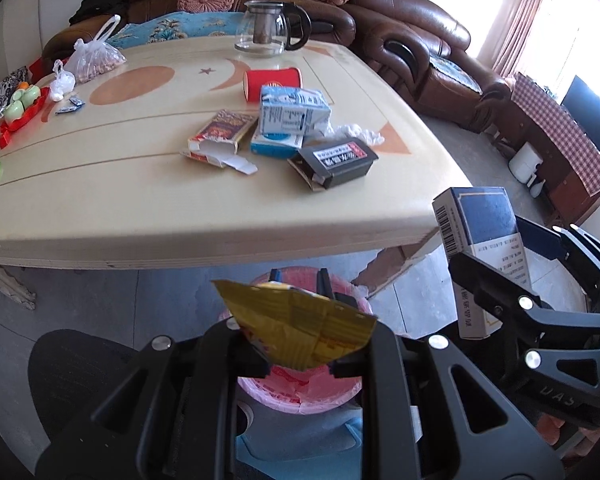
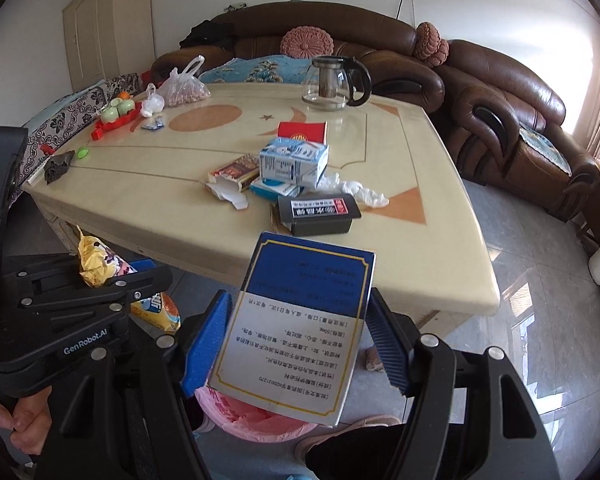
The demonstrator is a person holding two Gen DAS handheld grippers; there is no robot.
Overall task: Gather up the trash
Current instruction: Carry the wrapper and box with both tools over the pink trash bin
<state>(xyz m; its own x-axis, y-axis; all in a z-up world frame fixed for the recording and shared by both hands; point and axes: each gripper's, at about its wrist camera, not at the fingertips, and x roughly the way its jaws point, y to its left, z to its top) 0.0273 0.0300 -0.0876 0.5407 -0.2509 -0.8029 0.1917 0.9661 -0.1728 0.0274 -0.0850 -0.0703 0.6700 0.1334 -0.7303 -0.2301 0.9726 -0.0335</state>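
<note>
My left gripper (image 1: pixel 300 296) is shut on a crumpled yellow wrapper (image 1: pixel 300 328), above a bin with a pink liner (image 1: pixel 300 392) that stands on the floor by the table's near edge. My right gripper (image 2: pixel 298 304) is shut on a blue and white box (image 2: pixel 296 328), its blue pads (image 2: pixel 208 336) pressing both sides, also over the bin (image 2: pixel 252 416). On the table (image 1: pixel 100 208) lie a milk carton (image 1: pixel 294 110), an open red-patterned box (image 1: pixel 220 132), a black box (image 1: pixel 334 162), a red cup on its side (image 1: pixel 272 84) and crumpled tissue (image 1: pixel 356 132).
A glass teapot (image 1: pixel 274 28) stands at the table's far edge, and a plastic bag of nuts (image 1: pixel 96 58) with small items lies far left. A brown leather sofa (image 2: pixel 500 92) wraps around behind the table. A hand (image 2: pixel 28 420) and a shoe (image 2: pixel 340 436) are near the bin.
</note>
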